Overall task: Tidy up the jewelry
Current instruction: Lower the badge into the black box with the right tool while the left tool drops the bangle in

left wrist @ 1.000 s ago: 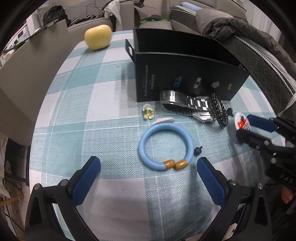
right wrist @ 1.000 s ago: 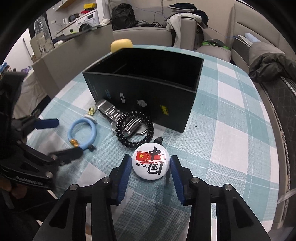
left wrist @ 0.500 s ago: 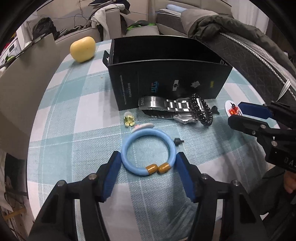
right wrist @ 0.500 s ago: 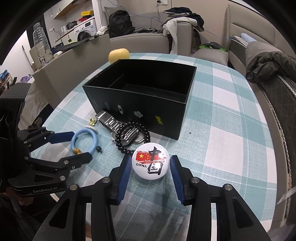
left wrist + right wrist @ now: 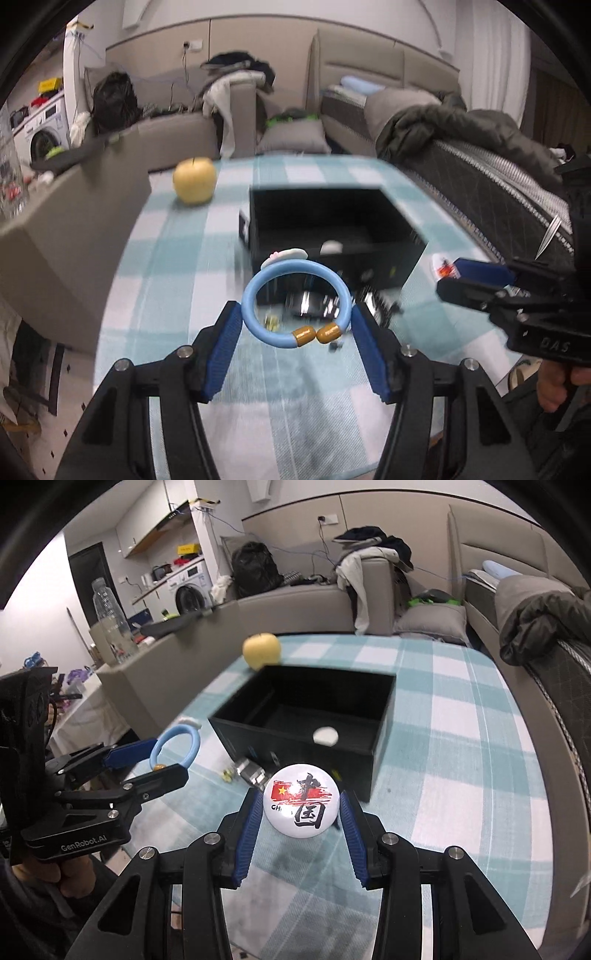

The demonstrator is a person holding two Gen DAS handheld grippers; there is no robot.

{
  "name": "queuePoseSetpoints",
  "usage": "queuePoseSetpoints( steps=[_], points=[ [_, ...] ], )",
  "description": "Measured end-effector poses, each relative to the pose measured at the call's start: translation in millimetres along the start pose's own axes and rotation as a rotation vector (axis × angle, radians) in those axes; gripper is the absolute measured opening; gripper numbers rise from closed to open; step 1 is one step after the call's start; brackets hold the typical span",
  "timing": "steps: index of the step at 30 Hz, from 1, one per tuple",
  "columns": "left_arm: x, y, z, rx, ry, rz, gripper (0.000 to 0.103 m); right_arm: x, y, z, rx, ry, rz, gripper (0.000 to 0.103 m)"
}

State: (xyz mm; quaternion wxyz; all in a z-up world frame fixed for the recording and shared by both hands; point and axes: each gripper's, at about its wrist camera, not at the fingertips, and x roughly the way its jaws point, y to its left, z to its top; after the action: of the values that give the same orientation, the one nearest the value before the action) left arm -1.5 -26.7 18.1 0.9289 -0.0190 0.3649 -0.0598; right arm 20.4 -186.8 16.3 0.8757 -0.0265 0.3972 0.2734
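Both pieces are mid-carry toward the open black rectangular box point(image 5: 314, 716). The left gripper point(image 5: 295, 328) pinches the pale blue ring bracelet with two gold beads point(image 5: 295, 302), held above the checked teal tablecloth point(image 5: 177, 266) with the box at twelve o'clock. The right gripper point(image 5: 300, 812) clamps the round white China-flag badge point(image 5: 301, 799). Next, each needs moving over the box's opening before its jaws part.

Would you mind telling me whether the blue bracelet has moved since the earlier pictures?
Yes. The blue bracelet, clamped in the left gripper, has risen off the checked tablecloth toward the black box; its top now overlaps the box's front wall.
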Motion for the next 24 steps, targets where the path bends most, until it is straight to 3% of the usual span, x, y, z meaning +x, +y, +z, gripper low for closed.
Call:
queuePoseSetpoints(
  steps=[8, 14, 24],
  points=[
    [3, 12, 46, -0.007, -0.075, -0.026, 0.056, -10, -8, 47, 0.011, -0.046, 0.054, 0.042],
    [32, 7, 68, 0.057, -0.074, -0.016, 0.056, 17, -23, 67, 0.000, -0.040, 0.027, 0.042],
    [65, 18, 54, -0.011, -0.016, -0.025, 0.056, 50, -52, 61, 0.117, 0.001, 0.043, 0.042]
  ],
)
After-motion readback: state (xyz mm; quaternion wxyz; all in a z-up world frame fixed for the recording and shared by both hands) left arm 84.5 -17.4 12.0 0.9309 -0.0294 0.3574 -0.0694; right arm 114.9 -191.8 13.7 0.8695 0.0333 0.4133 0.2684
